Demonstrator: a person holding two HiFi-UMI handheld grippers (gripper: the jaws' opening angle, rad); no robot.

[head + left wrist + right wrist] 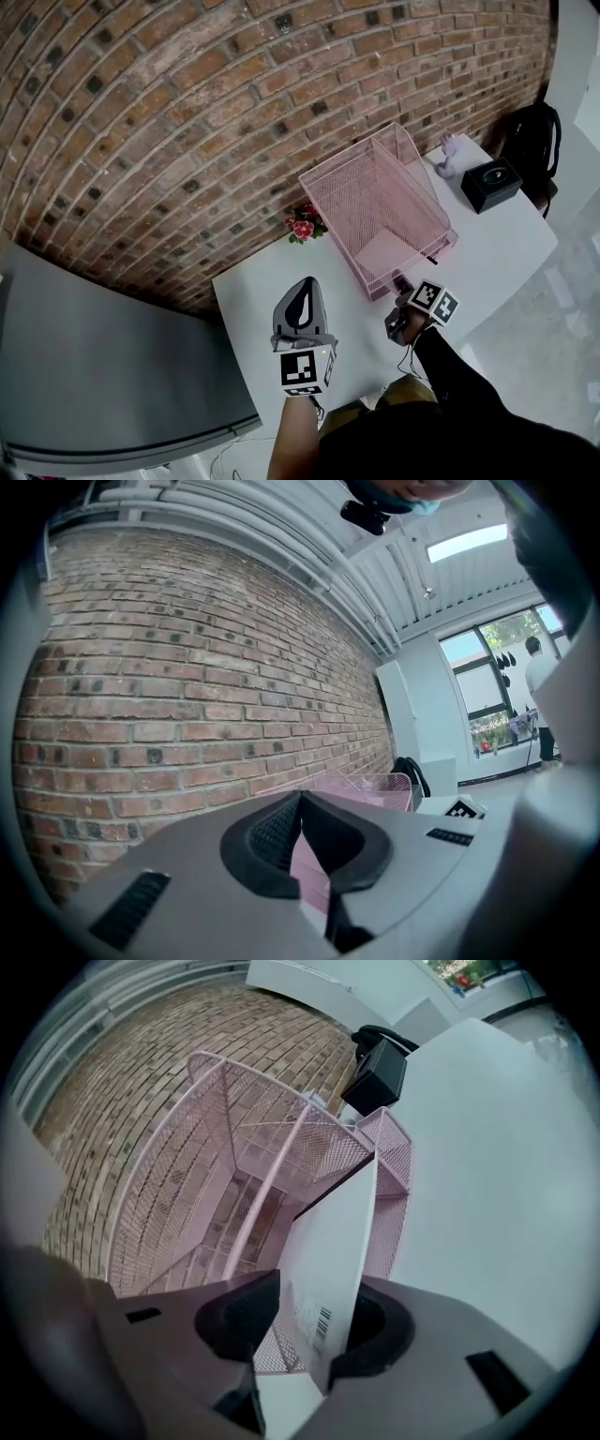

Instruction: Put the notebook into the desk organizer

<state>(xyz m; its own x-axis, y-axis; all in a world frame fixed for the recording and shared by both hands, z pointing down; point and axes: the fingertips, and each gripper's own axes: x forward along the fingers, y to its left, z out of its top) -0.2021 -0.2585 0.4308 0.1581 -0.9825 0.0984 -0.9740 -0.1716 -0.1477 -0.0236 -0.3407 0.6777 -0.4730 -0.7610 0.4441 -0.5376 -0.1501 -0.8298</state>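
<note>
The left gripper (300,797) has its two jaws together at the tips, with nothing between them. Behind it a brick wall (187,686) fills the left side, and the rim of the pink wire desk organizer (370,784) shows at the foot of this wall, with a black bag (414,772) just beyond. Far right, a person (539,691) stands near a bright window (492,682).

Print on the notebook (328,1241) is too small to read.

No text is legible; the notebook (333,1241) bears only a barcode.
</note>
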